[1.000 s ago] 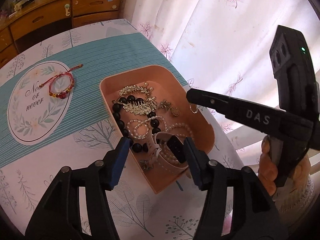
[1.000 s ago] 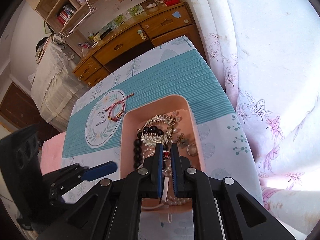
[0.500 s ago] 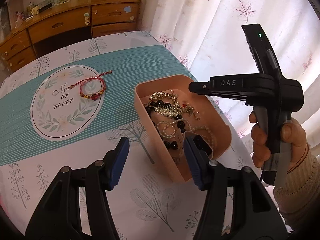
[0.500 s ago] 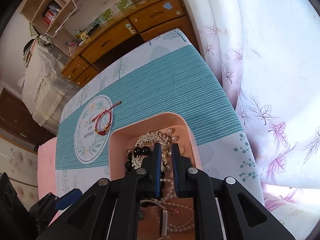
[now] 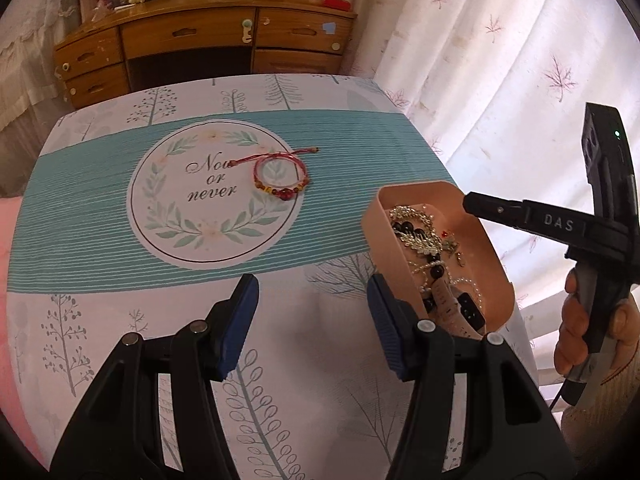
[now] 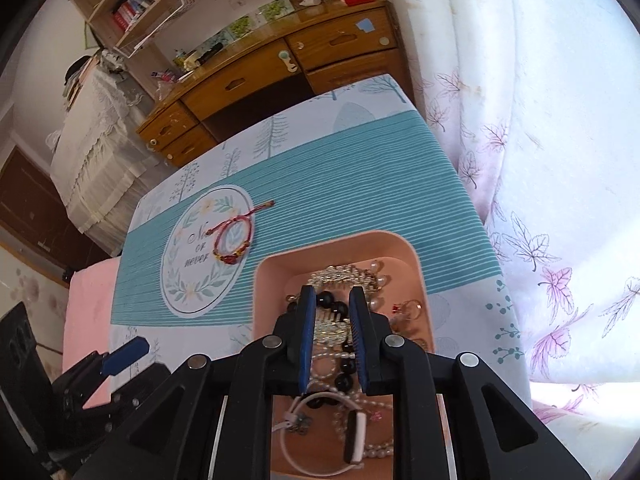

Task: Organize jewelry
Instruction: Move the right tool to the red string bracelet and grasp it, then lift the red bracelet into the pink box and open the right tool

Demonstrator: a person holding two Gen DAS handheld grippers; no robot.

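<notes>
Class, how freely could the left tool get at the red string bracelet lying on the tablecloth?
Probably freely: the red string bracelet lies alone on the tablecloth, with bare cloth between it and the open left tool. The pink tray stands off to one side.

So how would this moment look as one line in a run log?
left gripper: open, empty | right gripper: opening over tray, nothing gripped | red bracelet: on tablecloth

My left tool (image 5: 312, 320) is black, with two blue ridged pads (image 5: 240, 322) and round silver screws on its arms. My right tool (image 6: 330, 338) looks the same: black arms, blue pads, silver screws. Seen from the side, the right tool has white letters, DAS, and a little green light on top. My right hand (image 5: 592, 336) wears a cream knitted sleeve (image 5: 600, 400). A thin black cable hangs under it.
</notes>
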